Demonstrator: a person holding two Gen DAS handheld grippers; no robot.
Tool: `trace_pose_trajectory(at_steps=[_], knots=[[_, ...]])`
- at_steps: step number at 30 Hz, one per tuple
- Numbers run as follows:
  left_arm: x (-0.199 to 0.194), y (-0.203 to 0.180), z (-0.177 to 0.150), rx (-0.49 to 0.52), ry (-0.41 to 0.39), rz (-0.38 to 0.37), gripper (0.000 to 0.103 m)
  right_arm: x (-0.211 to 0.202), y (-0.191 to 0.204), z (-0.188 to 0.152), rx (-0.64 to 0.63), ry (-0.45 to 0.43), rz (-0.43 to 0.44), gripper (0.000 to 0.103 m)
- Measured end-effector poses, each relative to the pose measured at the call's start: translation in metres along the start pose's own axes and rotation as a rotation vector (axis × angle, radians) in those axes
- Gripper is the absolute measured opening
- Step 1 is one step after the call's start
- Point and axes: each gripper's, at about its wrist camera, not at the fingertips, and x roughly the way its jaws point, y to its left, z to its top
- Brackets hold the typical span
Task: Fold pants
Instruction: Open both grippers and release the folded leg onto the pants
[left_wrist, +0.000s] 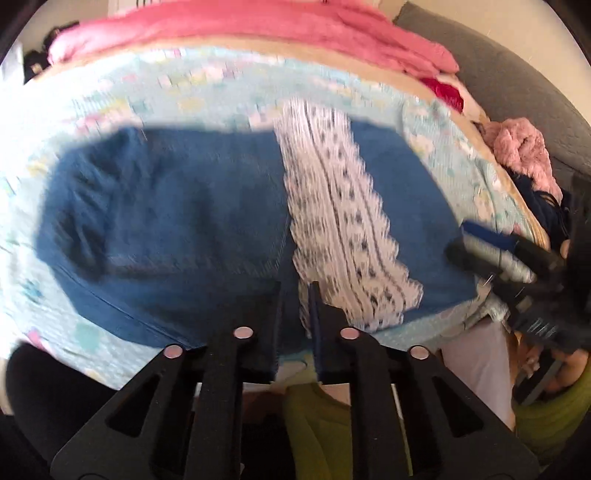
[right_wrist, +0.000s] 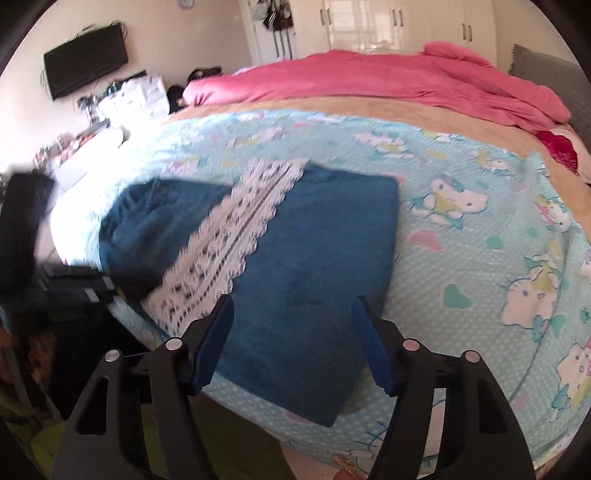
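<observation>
Dark blue pants (left_wrist: 184, 221) (right_wrist: 325, 240) with a white lace stripe (left_wrist: 340, 221) (right_wrist: 229, 236) lie flat on the bed's light-blue cartoon sheet (right_wrist: 461, 240). My left gripper (left_wrist: 295, 291) sits at the pants' near edge beside the lace. Its jaws are drawn to a narrow slit with blue cloth filling it. My right gripper (right_wrist: 293, 306) hovers over the near edge of the other half, jaws apart with the blue cloth showing between them and the pads not pressing. In the blurred left wrist view the right gripper (left_wrist: 498, 254) shows at the right.
A pink blanket (right_wrist: 406, 81) is heaped across the far side of the bed. A fluffy pink garment (left_wrist: 524, 155) and dark clothes lie at the right edge by a grey cushion (left_wrist: 498, 74). A wall screen (right_wrist: 86, 59) and cluttered shelves stand at the left. Green clothing (left_wrist: 314, 424) is below the grippers.
</observation>
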Motion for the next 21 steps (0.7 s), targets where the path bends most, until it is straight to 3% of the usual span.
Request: trace_pose_trajectory(at_steps=[1,2,3,7,10,12,19,21], knots=[[-0.006,-0.001,0.002,0.004,-0.017,0.001,0.022,0.007,0.000,-0.003,-0.012,0.034,-0.019,0.057],[-0.010,-0.003,0.005,0.009,-0.027,0.000,0.034,0.011,0.000,-0.006,-0.015,0.052,-0.031,0.052],[-0.014,-0.009,0.008,0.022,-0.042,-0.004,0.038,0.014,-0.001,-0.008,-0.015,0.068,-0.041,0.052],[-0.008,-0.038,0.014,0.126,-0.054,0.007,0.040,0.013,-0.004,-0.011,0.014,0.063,-0.026,0.051],[0.019,-0.047,0.009,0.183,0.016,0.079,0.040,0.004,-0.011,-0.009,0.056,0.041,-0.010,0.051],[0.035,-0.041,0.002,0.163,0.069,0.075,0.040,-0.001,-0.013,-0.008,0.050,0.031,-0.017,0.051],[0.029,-0.031,-0.004,0.125,0.054,0.029,0.044,0.013,-0.012,-0.012,0.031,0.075,-0.023,0.054],[0.025,-0.029,-0.005,0.123,0.051,0.034,0.050,0.012,-0.012,-0.012,0.031,0.078,-0.015,0.054]])
